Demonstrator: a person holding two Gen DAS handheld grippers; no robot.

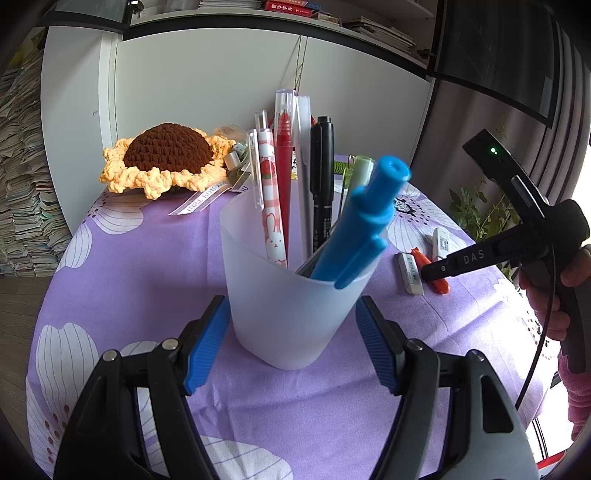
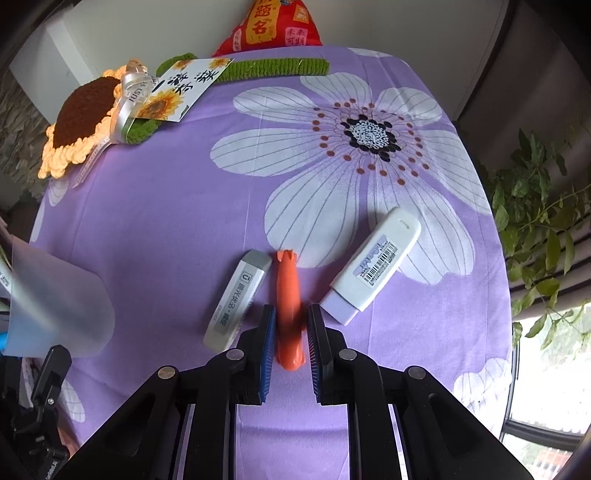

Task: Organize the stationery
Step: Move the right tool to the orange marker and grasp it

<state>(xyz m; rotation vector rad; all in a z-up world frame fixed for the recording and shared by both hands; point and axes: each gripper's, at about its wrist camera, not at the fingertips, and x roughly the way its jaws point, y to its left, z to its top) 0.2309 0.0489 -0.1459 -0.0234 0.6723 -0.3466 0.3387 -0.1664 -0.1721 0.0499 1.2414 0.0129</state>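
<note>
A frosted plastic cup (image 1: 288, 314) stands on the purple flowered cloth with several pens in it, among them a blue one (image 1: 369, 218), a red one (image 1: 283, 155) and a black one (image 1: 321, 166). My left gripper (image 1: 293, 306) is shut on the cup's lower part, a blue pad against each side. To the right lie a grey eraser (image 2: 238, 299), an orange carrot-shaped eraser (image 2: 286, 280) and a white barcoded stick (image 2: 373, 267). My right gripper (image 2: 291, 321) points steeply down, its pads closed narrowly on the orange eraser's near half, which rests on the cloth.
A crocheted sunflower (image 1: 162, 158) with ribbon and a sunflower card (image 2: 184, 88) sit at the back left. A green crochet strip (image 2: 273, 66) and a red pouch (image 2: 277, 26) lie along the far edge. A leafy plant (image 2: 535, 229) hangs off the table's right side.
</note>
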